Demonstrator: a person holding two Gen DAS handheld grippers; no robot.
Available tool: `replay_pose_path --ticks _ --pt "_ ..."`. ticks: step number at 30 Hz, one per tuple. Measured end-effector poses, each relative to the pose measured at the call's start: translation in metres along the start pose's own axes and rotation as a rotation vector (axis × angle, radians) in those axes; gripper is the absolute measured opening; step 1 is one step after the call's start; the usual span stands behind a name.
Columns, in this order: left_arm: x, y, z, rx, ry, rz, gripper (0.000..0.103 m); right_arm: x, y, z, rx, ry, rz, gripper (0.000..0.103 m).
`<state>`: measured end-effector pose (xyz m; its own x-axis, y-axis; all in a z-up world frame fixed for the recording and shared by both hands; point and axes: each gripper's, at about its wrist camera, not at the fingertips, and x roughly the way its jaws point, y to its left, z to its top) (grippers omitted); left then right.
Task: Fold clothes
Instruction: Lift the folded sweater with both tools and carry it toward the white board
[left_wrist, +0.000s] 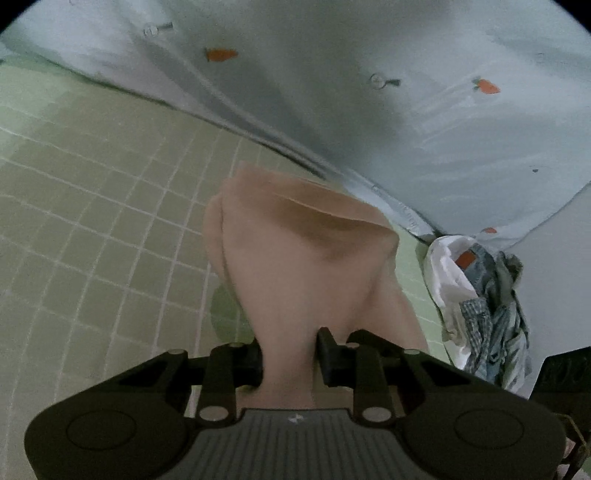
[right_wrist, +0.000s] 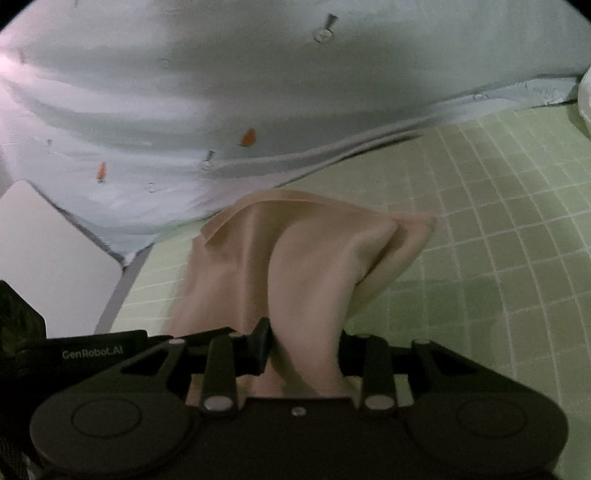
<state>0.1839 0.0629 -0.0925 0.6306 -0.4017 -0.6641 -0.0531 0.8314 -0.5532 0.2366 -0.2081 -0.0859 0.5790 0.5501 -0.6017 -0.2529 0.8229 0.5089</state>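
1. Between the left gripper's (left_wrist: 290, 356) fingers a bunched neck of the peach cloth (left_wrist: 295, 266) was pinched; the jaws were clenched on it, with fabric filling the gap between the pads.
2. Between the right gripper's (right_wrist: 304, 349) fingers another bunch of the same cloth (right_wrist: 295, 251) was clamped, those jaws likewise closed on fabric.
3. Beyond each grip the cloth fanned out and upward into loose folds, held off the surface, with one hem edge running across its top in both wrist views.
4. Under the cloth lay a green mat (left_wrist: 92, 206) marked with a pale grid; in the right wrist view the mat (right_wrist: 498, 221) stretched away to the right of the cloth.
5. Past the far edge of the mat hung or lay a pale blue fabric (left_wrist: 369, 110) printed with small orange carrots (left_wrist: 221, 54) and ringed shapes; it filled the top of both views (right_wrist: 258, 74).
6. Right of the cloth in the left wrist view, a heap of clothes (left_wrist: 484, 295) sat at the mat's edge: white, denim and checked pieces tangled together.
7. At the left of the right wrist view a white panel (right_wrist: 51, 266) stood beside the mat, and below it showed part of the other gripper's black body, lettered "GenRobot.AI" (right_wrist: 92, 353).
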Motion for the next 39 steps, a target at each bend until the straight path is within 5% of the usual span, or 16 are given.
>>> replay_pose_path --ticks 6,15,25,33,39 --pt "-0.05 -0.007 -0.043 -0.018 -0.091 0.071 0.028 -0.023 0.015 -0.024 -0.051 0.018 0.084 0.033" --pt "-0.125 0.019 -0.099 -0.154 -0.161 0.254 0.028 -0.013 0.064 -0.071 -0.148 0.168 0.256 0.033" --pt "-0.149 0.107 -0.061 -0.188 -0.132 0.186 0.027 0.023 0.145 -0.101 -0.145 0.162 0.21 0.034" --pt "-0.175 0.197 0.02 -0.042 -0.092 0.178 0.027 0.097 0.23 -0.108 -0.073 0.088 0.182 0.034" --pt "-0.189 0.269 0.079 -0.084 -0.103 0.189 0.027 0.171 0.29 -0.089 -0.058 0.107 0.198 0.034"
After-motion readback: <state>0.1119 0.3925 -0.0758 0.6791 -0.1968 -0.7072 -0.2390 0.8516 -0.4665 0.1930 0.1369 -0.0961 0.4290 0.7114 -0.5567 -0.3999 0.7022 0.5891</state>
